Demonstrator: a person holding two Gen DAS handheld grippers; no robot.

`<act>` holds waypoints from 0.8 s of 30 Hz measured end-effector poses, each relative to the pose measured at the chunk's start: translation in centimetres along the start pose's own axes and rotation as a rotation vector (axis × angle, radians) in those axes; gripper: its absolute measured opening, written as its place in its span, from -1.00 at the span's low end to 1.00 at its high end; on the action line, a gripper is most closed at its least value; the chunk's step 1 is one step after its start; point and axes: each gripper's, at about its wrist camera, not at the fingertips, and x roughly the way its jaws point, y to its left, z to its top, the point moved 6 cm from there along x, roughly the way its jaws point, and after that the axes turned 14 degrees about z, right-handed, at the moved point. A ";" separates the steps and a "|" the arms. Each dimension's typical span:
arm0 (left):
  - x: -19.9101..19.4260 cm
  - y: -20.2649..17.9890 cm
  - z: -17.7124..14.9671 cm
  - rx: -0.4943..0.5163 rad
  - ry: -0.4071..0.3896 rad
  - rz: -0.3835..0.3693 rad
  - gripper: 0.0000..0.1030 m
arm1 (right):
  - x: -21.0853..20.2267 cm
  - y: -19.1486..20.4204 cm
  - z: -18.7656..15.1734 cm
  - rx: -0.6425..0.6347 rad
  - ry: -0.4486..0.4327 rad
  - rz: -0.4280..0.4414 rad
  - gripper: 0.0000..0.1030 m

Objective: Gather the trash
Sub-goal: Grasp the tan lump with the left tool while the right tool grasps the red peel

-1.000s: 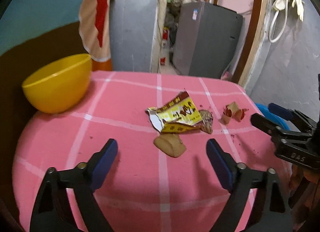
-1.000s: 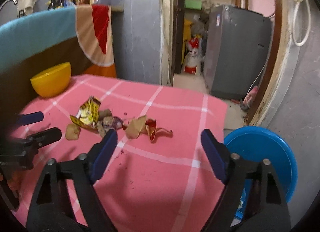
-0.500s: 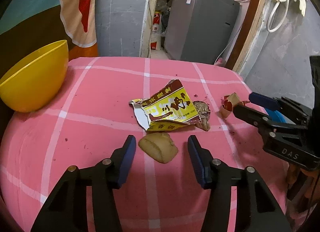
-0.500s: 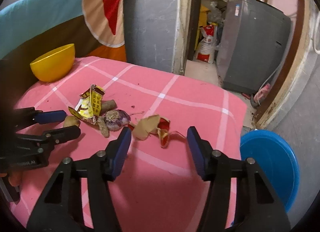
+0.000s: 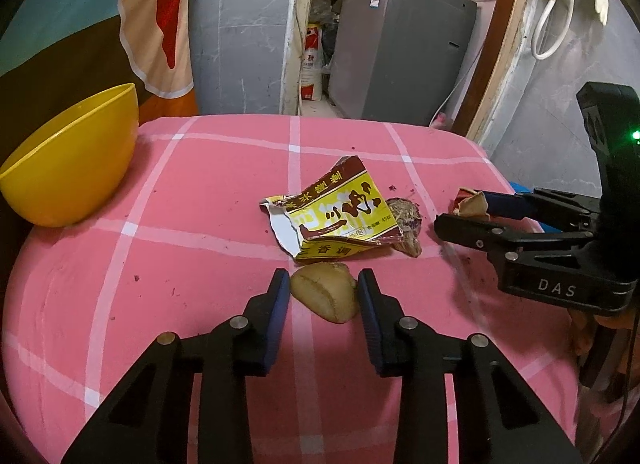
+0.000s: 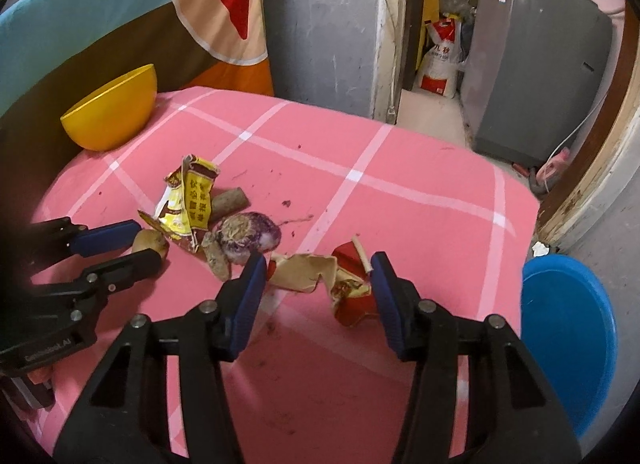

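Note:
On the pink checked table point(image 5: 200, 192) lies a tan food scrap point(image 5: 326, 296). My left gripper point(image 5: 323, 284) straddles it, pads close on each side, not visibly squeezing. Behind it lie a torn yellow-and-brown wrapper point(image 5: 336, 216) and a purple-brown vegetable scrap point(image 5: 406, 220). My right gripper point(image 6: 318, 270) is open around a crumpled tan-and-red paper wrapper point(image 6: 320, 276). In the right wrist view the left gripper point(image 6: 138, 242) shows around the tan scrap point(image 6: 150, 242), beside the yellow wrapper point(image 6: 188, 200) and purple scrap point(image 6: 246, 236).
A yellow bowl point(image 5: 68, 160) stands at the table's far left, also in the right wrist view point(image 6: 112, 108). A blue basin point(image 6: 568, 328) sits on the floor right of the table. A grey appliance point(image 5: 400, 48) stands beyond a doorway.
Both grippers moved forward and down and narrowed. The left now brackets the tan scrap; the right now brackets the tan-and-red wrapper.

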 end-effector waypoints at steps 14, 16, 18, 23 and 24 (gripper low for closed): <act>-1.2 -1.0 -0.8 0.024 -0.016 -0.015 -0.45 | -0.8 0.2 -1.0 -0.001 -0.012 -0.001 -0.69; -1.6 -1.1 -0.9 0.016 -0.022 -0.022 -0.45 | -1.2 0.3 -1.3 -0.005 -0.024 -0.007 -0.71; -2.0 -1.1 -0.9 0.011 -0.037 -0.025 -0.45 | -1.7 0.5 -1.6 -0.012 -0.044 -0.011 -0.72; -3.7 -1.1 -0.5 -0.029 -0.098 -0.048 -0.45 | -4.2 1.2 -2.1 0.003 -0.163 0.023 -0.73; -4.0 -1.1 -0.4 -0.034 -0.111 -0.052 -0.45 | -4.8 1.4 -2.3 0.005 -0.195 0.026 -0.73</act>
